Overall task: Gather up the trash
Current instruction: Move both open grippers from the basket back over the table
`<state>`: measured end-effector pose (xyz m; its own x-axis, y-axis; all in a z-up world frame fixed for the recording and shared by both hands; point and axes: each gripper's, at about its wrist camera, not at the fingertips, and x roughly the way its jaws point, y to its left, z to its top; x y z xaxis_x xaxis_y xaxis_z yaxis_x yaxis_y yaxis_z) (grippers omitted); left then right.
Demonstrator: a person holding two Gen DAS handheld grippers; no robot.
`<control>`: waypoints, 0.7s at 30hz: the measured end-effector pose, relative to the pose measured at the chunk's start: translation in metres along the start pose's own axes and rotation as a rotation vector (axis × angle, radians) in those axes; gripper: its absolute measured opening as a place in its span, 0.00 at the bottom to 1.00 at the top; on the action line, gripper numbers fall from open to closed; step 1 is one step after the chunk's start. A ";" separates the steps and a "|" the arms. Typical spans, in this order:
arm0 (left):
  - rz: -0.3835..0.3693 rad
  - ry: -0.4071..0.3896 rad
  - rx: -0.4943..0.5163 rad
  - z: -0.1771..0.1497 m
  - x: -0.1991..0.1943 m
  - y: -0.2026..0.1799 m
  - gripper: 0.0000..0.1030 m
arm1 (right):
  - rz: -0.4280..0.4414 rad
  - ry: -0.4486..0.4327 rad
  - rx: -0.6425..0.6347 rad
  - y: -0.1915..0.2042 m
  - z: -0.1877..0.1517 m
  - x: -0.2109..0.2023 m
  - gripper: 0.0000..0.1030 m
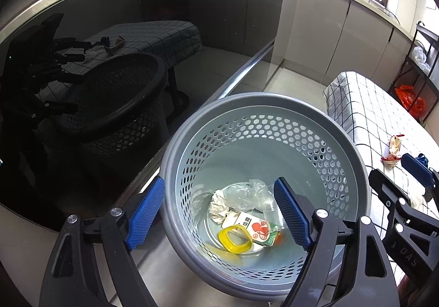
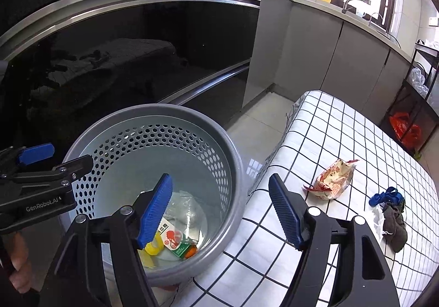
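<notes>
A grey perforated bin (image 1: 274, 104) stands on the floor between a dark appliance and the checked table (image 2: 343, 128). At its bottom lie crumpled paper (image 1: 218, 204), clear plastic (image 1: 247, 192), a small carton with red print (image 1: 253, 230) and a yellow ring (image 1: 234, 238). My left gripper (image 1: 219, 182) hangs open over the bin's near-left rim, empty. My right gripper (image 2: 219, 177) is open and empty too, spanning the bin's right rim (image 2: 238, 170) and the table edge. On the cloth lie a red-and-white wrapper (image 2: 333, 178), a blue scrap (image 2: 385, 196) and a dark grey rag (image 2: 393, 224).
A glossy black oven front (image 2: 137, 46) with steel trim rises behind the bin and mirrors it. Grey cabinets (image 2: 315, 54) run along the back under a window. A black rack with an orange bag (image 2: 406, 128) stands at far right. Pale floor tiles (image 2: 260, 120) show between table and cabinets.
</notes>
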<state>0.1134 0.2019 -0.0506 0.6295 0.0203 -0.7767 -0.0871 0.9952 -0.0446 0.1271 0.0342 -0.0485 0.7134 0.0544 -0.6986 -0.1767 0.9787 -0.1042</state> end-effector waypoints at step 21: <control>-0.039 -0.077 0.058 -0.011 -0.037 -0.035 0.83 | -0.048 -0.027 0.149 -0.060 -0.056 -0.064 0.76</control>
<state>0.0844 0.1655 -0.0268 0.6891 -0.0135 -0.7245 -0.0180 0.9992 -0.0358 0.0537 -0.0392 -0.0371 0.7368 0.0099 -0.6760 -0.0406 0.9987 -0.0295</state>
